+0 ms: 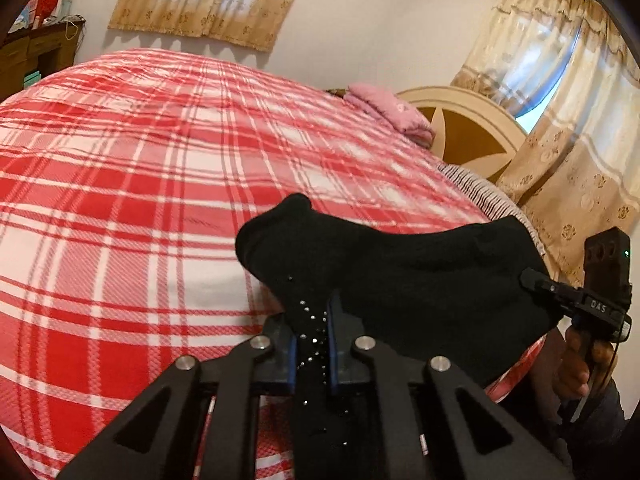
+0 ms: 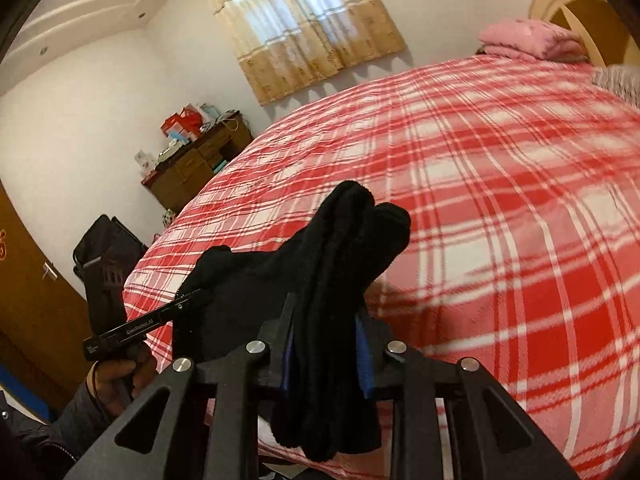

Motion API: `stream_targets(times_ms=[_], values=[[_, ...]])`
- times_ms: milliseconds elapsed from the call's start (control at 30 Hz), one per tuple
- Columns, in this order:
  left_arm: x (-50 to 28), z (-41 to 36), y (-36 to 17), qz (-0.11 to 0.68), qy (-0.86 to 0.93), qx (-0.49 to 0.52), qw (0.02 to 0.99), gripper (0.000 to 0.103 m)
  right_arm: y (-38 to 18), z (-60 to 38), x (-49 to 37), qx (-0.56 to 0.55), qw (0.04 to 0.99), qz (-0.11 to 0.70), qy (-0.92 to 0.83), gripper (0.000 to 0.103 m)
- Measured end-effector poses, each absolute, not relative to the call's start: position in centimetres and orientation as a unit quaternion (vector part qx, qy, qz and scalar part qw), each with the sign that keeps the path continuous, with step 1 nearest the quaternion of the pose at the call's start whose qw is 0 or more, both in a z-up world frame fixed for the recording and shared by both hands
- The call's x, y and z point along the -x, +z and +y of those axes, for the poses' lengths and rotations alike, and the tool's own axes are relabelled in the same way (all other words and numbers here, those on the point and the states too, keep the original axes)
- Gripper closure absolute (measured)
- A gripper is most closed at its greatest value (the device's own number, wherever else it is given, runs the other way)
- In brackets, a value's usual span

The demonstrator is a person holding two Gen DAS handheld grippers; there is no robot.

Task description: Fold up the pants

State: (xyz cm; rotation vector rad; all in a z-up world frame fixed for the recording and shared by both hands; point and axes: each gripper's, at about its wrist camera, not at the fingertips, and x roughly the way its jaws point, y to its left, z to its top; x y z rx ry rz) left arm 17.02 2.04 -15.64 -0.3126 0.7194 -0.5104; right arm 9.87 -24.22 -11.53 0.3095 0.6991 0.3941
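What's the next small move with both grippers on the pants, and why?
Probably carry the held edge forward over the bed and lay it down flat. The left gripper pinches one part of the black pants and the right gripper clamps a thicker bunch, so the fabric hangs slack between them above the plaid bedspread, which shows bare ahead.

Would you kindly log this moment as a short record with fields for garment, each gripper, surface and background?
garment: black pants, held up between both grippers
left gripper: shut on the fabric
right gripper: shut on a thicker bunch of the fabric
surface: red plaid bedspread
background: folded pink cloth near the headboard
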Motion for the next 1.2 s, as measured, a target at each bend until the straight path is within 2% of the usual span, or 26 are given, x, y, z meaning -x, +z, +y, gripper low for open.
stream_targets(times_ms=[400, 733, 1200], values=[[-17.5, 9.2, -13.2, 0.309, -0.177, 0.160, 0.921, 0.092, -9.7, -16.6, -17.5, -0.100, 0.898, 0.343, 0.257, 0.078], [-17.9, 14.7, -12.8, 0.296, -0.090, 0.137, 0.941, 0.092, -10.7, -7.5, -23.8, -0.075, 0.879, 0.355, 0.310, 0.078], [-19.4, 20.6, -13.9, 0.296, -0.030, 0.140, 0.944, 0.092, -12.5, 0.1, -29.8, -0.062, 0.864, 0.370, 0.337, 0.078]])
